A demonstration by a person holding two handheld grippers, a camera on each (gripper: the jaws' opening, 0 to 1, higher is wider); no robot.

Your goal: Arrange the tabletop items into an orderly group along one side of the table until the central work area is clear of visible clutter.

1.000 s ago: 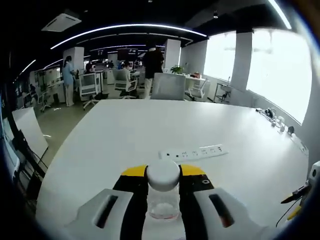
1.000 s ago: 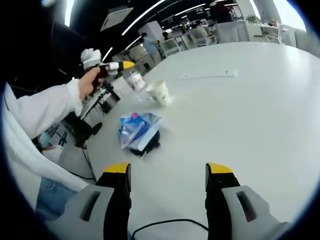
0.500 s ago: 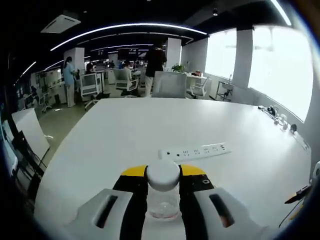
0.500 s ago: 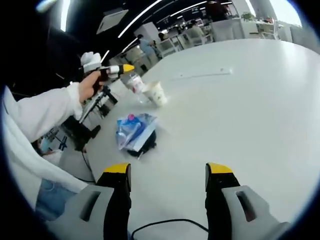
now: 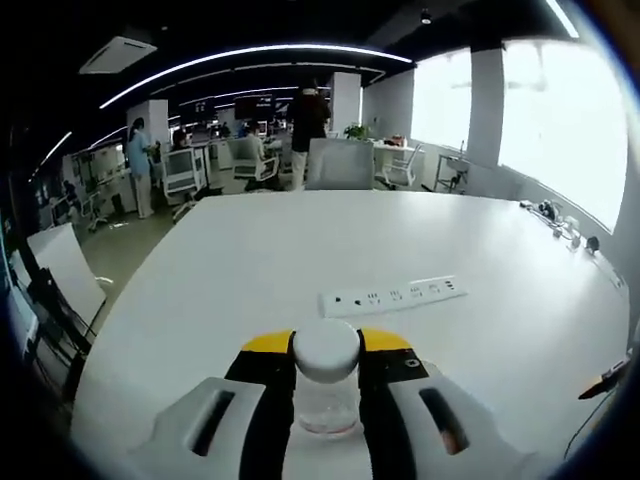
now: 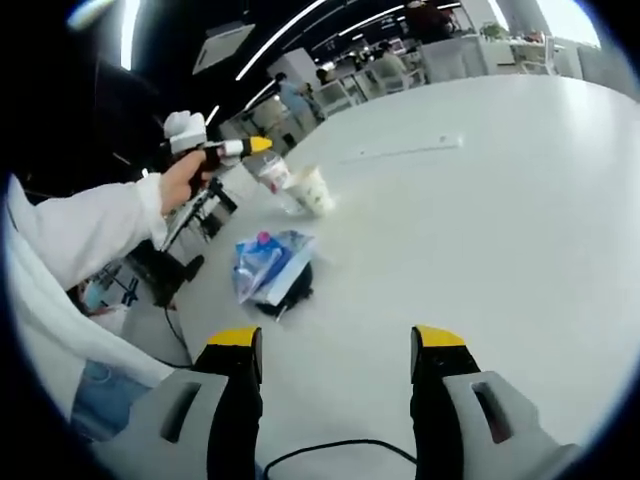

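Where the table (image 5: 250,260) lies bare: left fingers (image 5: 326,352) clamping bottle (image 5: 326,385), right fingers (image 6: 336,345) wide, empty.

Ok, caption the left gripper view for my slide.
Hand-held gripper clamps a white-capped clear bottle above a white table.

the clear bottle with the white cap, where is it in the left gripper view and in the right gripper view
Left gripper view: the clear bottle sits low at centre, clamped between the left gripper jaws, white cap toward the camera.
Right gripper view: the same bottle is upper left, at the tip of the left gripper held by the person's hand, just left of the paper cup.
Shared landmark: the white power strip lying on the table.
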